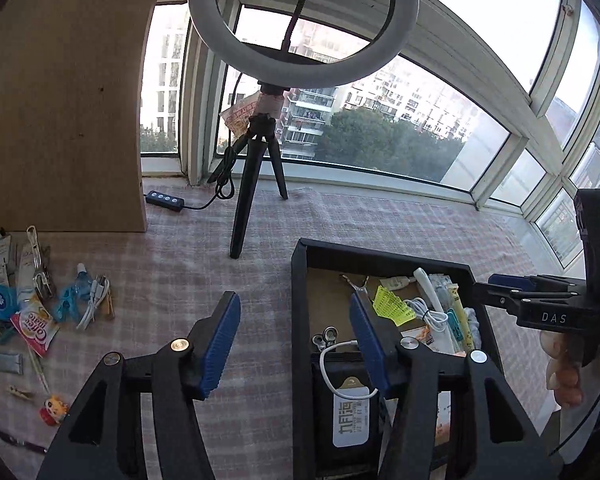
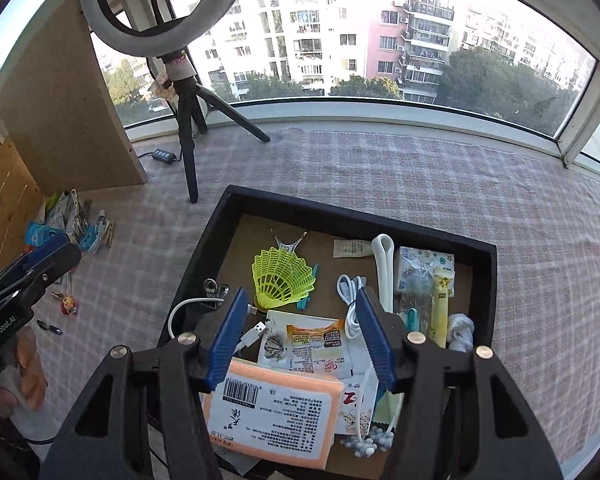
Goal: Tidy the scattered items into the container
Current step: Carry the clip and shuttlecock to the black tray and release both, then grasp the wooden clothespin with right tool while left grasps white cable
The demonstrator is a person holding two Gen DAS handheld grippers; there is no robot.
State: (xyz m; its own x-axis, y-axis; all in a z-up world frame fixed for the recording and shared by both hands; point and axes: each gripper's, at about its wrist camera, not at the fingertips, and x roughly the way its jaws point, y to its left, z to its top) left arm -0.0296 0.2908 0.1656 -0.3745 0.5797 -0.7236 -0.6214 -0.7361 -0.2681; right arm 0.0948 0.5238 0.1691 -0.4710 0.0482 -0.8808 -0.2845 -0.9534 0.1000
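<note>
Judging by the crowded black tray point(image 2: 476, 248), you're perhaps halfway done. Both your left gripper point(image 1: 296, 344) and right gripper point(image 2: 300, 336) hang released, empty. Scattered items point(image 1: 32, 312) remain on the cloth left of it.

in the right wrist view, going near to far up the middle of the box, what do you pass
orange packet → printed sachet → yellow shuttlecock → metal clip → far wall of the black box
</note>
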